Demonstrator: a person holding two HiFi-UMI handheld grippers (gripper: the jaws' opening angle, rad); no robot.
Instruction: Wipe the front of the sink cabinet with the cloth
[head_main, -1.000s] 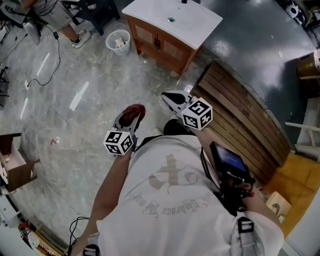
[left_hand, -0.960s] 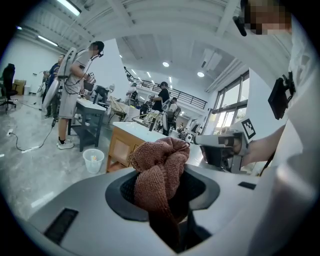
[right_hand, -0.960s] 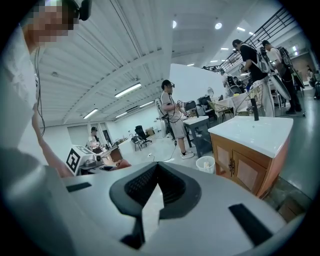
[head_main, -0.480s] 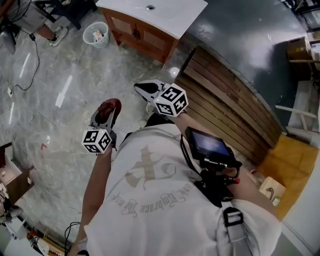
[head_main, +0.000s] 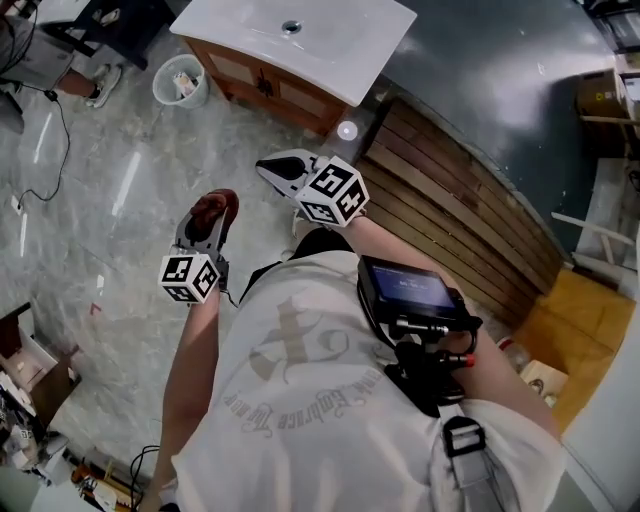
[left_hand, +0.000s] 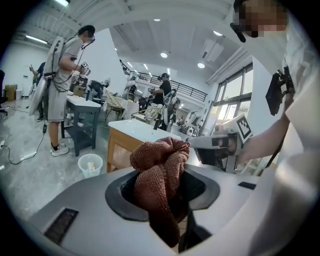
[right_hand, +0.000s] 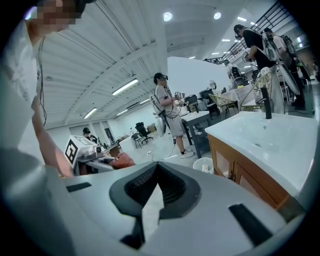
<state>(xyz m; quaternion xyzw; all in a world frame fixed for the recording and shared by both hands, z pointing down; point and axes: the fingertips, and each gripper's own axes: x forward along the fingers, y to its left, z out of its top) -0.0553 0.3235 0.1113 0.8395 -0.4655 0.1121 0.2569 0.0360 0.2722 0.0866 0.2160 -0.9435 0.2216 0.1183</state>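
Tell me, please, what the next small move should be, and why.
Probably step closer and carry the left gripper toward the sink cabinet front. Its jaws are shut on the cloth, but the cabinet stands some way ahead across the floor, so the cloth cannot touch it.

Left gripper (left_hand: 161, 197), mine: jaws clamped on a bunched rust-brown cloth (left_hand: 159, 170), top poking up, tail hanging down. Behind it the sink cabinet (left_hand: 119, 145), white top, wood front. White bin (left_hand: 90, 164) on the floor just left of it. Right gripper (left_hand: 220, 149) at right, marker cube showing. Person (left_hand: 62, 70) standing far left.
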